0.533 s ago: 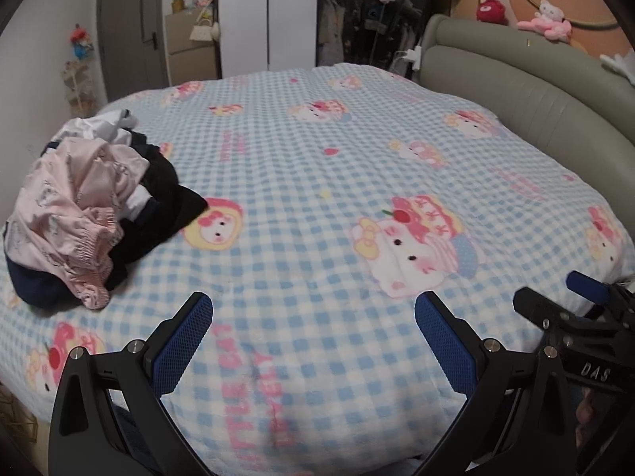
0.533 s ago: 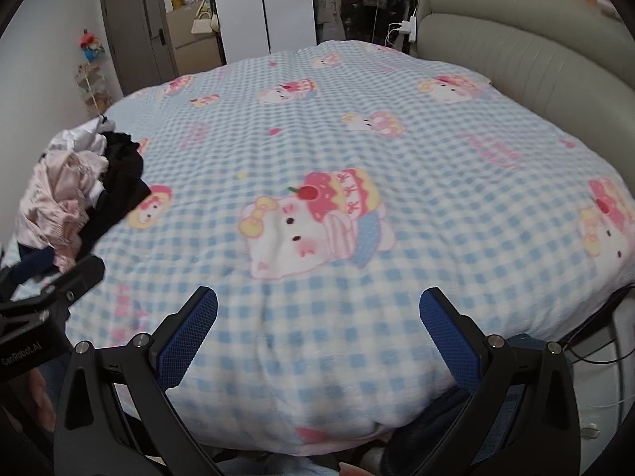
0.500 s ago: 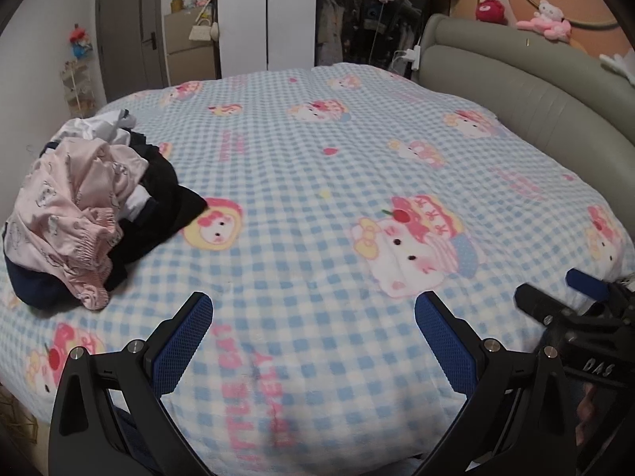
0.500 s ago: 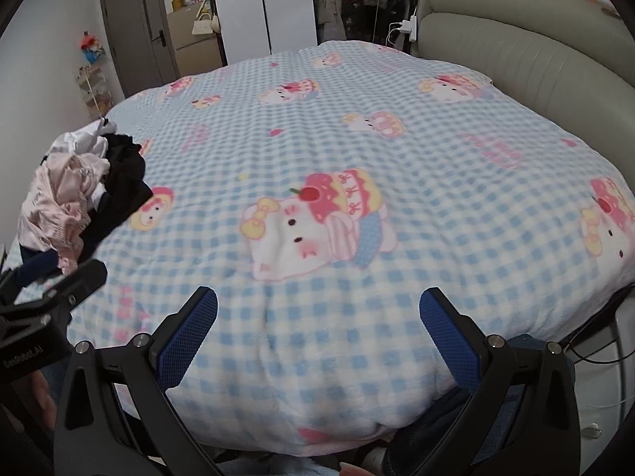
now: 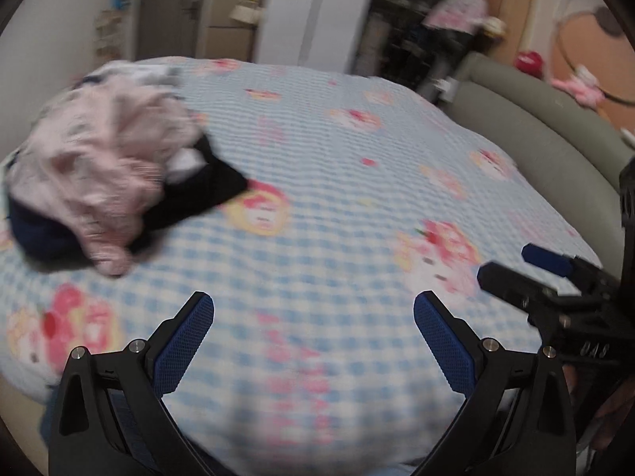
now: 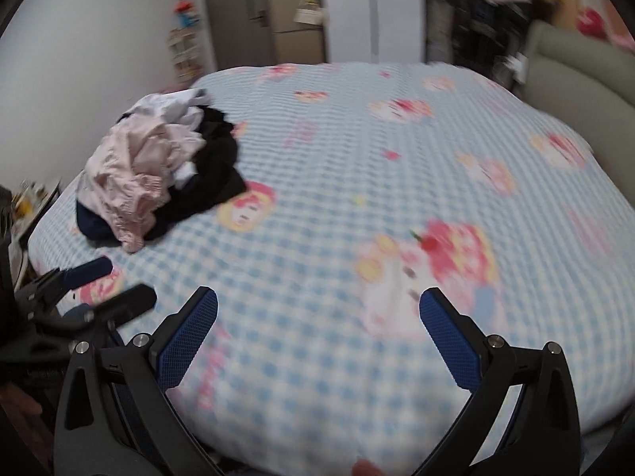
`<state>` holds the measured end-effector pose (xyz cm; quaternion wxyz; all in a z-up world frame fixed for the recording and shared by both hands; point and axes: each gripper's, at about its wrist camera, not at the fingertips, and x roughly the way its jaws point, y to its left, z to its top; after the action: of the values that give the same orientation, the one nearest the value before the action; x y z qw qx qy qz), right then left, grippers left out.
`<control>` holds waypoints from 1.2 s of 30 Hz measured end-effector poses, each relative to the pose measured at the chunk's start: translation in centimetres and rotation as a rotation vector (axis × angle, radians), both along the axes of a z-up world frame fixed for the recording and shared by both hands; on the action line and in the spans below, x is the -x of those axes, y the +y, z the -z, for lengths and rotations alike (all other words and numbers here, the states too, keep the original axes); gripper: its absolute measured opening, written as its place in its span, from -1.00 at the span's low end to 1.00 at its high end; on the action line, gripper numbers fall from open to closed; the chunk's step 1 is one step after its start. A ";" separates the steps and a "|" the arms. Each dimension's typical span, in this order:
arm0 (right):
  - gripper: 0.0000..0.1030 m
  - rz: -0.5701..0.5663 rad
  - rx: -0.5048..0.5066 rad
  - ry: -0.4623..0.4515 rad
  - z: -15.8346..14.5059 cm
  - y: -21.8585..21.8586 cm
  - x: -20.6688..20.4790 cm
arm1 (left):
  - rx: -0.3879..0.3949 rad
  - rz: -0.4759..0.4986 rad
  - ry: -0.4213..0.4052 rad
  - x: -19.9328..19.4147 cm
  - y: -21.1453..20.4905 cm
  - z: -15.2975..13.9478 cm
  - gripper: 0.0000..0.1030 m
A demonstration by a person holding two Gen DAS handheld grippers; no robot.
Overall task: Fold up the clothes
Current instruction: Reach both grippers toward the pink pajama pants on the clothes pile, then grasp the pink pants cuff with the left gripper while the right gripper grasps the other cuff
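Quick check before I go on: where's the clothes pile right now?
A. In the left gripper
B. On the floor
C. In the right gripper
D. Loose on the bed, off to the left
D: the clothes pile lies on the bed, while the left gripper and right gripper are both open and empty.

Both your views are smeared w/ motion blur: the checks on the bed cover (image 5: 317, 182) run into streaks and its cartoon prints go soft. The clothes pile (image 5: 107, 174) is badly smeared in your left view, a bit crisper in the right (image 6: 158, 174). Only the tongs stay sharp, left (image 5: 313, 317) and right (image 6: 317, 313), mesh on the pads clear. Light is soft, even, indoor, moderately bright; no glare, shadows faint. The open wardrobe (image 5: 412, 51) at the back reads dark. Fisheye bends the bed into a dome, w/ black vignette in the corners.
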<state>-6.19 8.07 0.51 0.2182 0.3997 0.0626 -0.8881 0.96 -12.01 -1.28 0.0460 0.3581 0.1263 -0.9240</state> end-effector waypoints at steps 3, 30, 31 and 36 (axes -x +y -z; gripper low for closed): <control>1.00 -0.084 0.006 -0.005 -0.2 -4.8 2.0 | 0.011 -0.129 0.006 0.0 -4.9 0.0 0.98; -0.77 -0.485 0.087 -0.255 8.8 -28.3 10.3 | -0.232 -0.194 -0.067 7.8 -21.5 5.9 0.04; -0.80 -0.476 0.075 -0.212 8.1 -27.5 10.1 | -0.221 -0.183 -0.057 8.5 -21.0 5.7 -0.13; -0.84 -0.374 0.075 -0.010 3.9 -22.2 9.7 | -0.213 -0.156 -0.041 12.7 -17.8 4.1 -0.86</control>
<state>-15.94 -14.12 -3.38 0.3944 0.3773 0.1014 -0.8318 -11.76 -29.76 -5.38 0.0823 0.3689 0.2502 -0.8914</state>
